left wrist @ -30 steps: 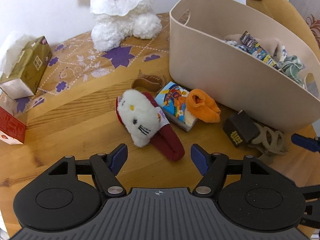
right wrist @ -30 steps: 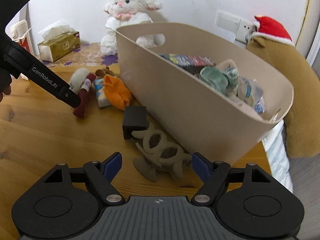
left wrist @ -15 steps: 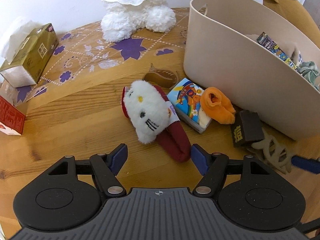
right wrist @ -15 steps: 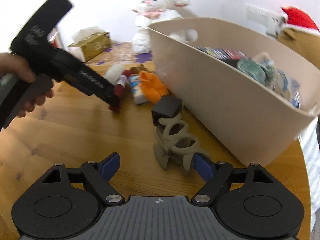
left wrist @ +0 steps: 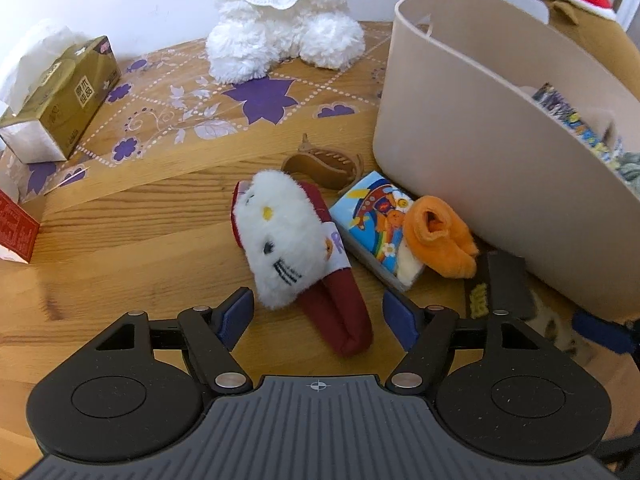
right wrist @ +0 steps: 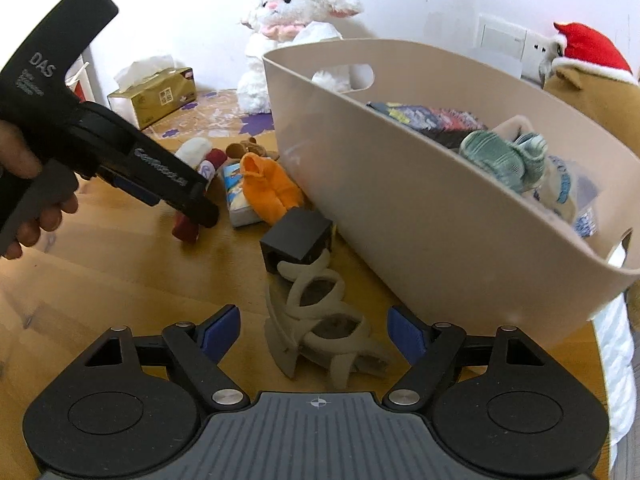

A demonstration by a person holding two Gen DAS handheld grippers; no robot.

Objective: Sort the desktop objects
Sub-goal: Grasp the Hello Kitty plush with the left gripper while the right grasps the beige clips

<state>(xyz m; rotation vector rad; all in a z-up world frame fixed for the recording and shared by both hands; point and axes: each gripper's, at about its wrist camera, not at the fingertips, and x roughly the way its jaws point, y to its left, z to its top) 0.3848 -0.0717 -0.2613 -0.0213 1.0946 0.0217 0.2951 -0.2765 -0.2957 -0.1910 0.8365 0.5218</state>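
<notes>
The big beige basket (right wrist: 420, 208) fills the right side and has socks and packets inside. The left gripper (left wrist: 318, 316) is spread wide around the kitty sock (left wrist: 296, 256) in the middle, not touching. The right gripper (right wrist: 314, 332) is spread wide around the grey hair clip (right wrist: 320, 332), holding nothing.

Wooden table (left wrist: 120, 248): beige bin (left wrist: 460, 152) near far right edge; beside it cat slipper (left wrist: 296, 248), tissue pack (left wrist: 376, 224), orange sock (left wrist: 440, 236), black box (right wrist: 296, 240), grey clip (right wrist: 320, 320). Tissue box (left wrist: 60, 96) far left.
</notes>
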